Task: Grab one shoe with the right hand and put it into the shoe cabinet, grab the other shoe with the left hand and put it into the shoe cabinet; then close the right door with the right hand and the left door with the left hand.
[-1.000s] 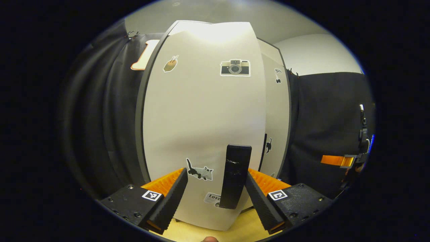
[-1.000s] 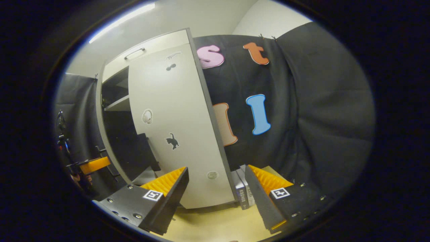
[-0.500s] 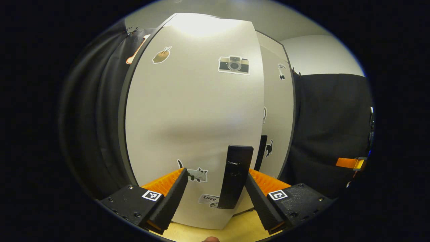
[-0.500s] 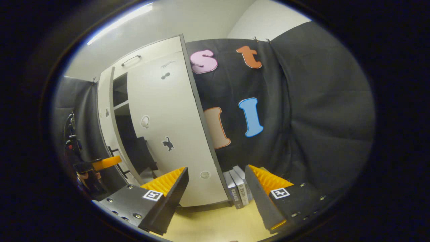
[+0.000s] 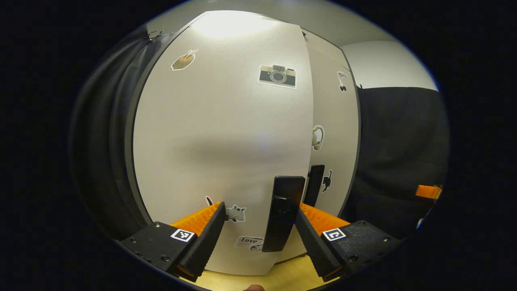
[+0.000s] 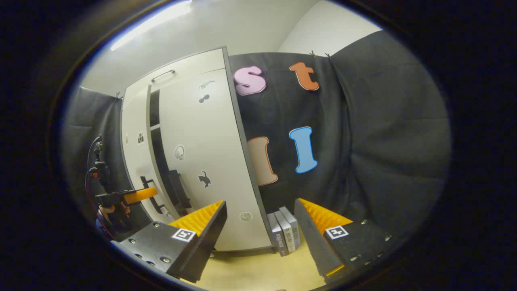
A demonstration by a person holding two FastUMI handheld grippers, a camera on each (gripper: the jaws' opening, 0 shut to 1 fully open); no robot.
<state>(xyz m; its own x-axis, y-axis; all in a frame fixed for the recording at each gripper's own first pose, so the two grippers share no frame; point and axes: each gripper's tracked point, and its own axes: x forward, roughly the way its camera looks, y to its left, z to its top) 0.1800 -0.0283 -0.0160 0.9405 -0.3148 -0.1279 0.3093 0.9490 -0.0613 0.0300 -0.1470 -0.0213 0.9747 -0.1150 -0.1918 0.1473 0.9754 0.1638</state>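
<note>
In the left gripper view, the left gripper [image 5: 258, 234] is hanging wide open right in front of the pale grey left door [image 5: 218, 141] of the tall shoe cabinet. That door's upright black bar handle [image 5: 282, 212] is standing between the two fingers, close beside the right-hand one; contact cannot be told. Past the handle, farther from the claw, the matching pale grey right door [image 5: 335, 133] is showing with its own black handle [image 5: 315, 185] just beside the first.

The right gripper view is looking from farther back and to one side: the right gripper [image 6: 260, 236] is spread open and holding nothing, above a pale wooden floor [image 6: 258, 270]. Ahead and to its left a narrow dark gap [image 6: 159, 149] is remaining between the doors (the shoes inside cannot be made out). A few upright grey books [image 6: 284, 230] are standing between its fingertips, beside the cabinet's base. The other gripper [image 6: 139, 195] is showing far left, at the left door.
</note>
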